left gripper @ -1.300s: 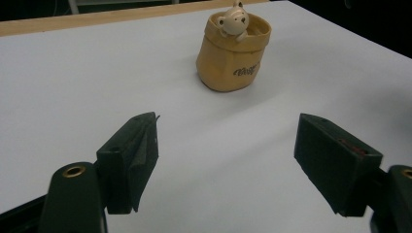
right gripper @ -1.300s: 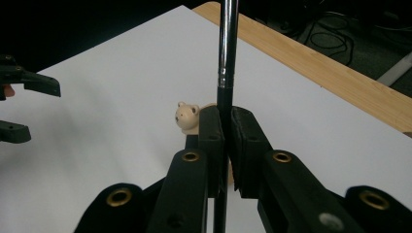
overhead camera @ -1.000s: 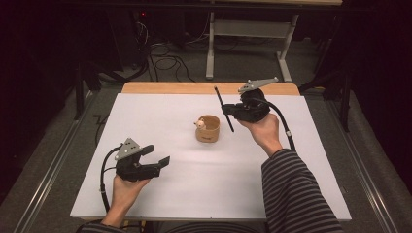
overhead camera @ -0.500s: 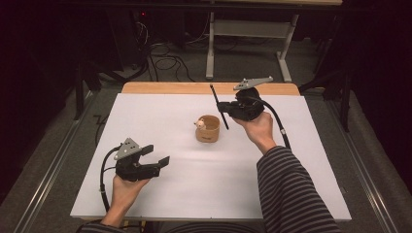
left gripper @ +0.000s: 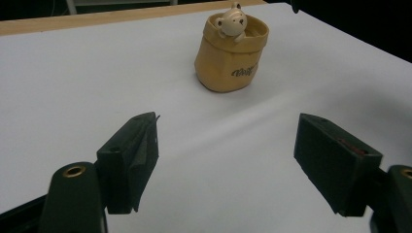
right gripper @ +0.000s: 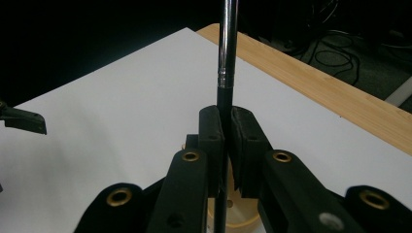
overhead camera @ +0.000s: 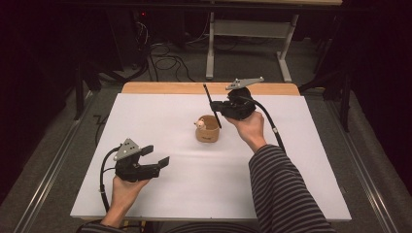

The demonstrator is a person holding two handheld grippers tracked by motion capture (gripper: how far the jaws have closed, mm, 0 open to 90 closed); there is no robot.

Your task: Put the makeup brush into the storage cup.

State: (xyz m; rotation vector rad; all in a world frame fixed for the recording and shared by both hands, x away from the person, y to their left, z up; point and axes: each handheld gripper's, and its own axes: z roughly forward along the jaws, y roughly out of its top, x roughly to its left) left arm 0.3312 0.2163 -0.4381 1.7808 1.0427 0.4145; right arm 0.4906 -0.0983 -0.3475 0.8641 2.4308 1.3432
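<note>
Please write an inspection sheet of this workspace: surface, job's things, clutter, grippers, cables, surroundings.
Surface: white table top, wooden strip at far edge.
Job's things: tan bear cup upright mid-table; black pen tilted, lower end over the cup.
Clutter: nothing seen.
Grippers: left gripper open, empty, low over the near left of the table; right gripper shut on the pen.
Cables: one trails from each gripper; more lie on the floor behind.
Surroundings: dark room, grey table frame beyond.
</note>
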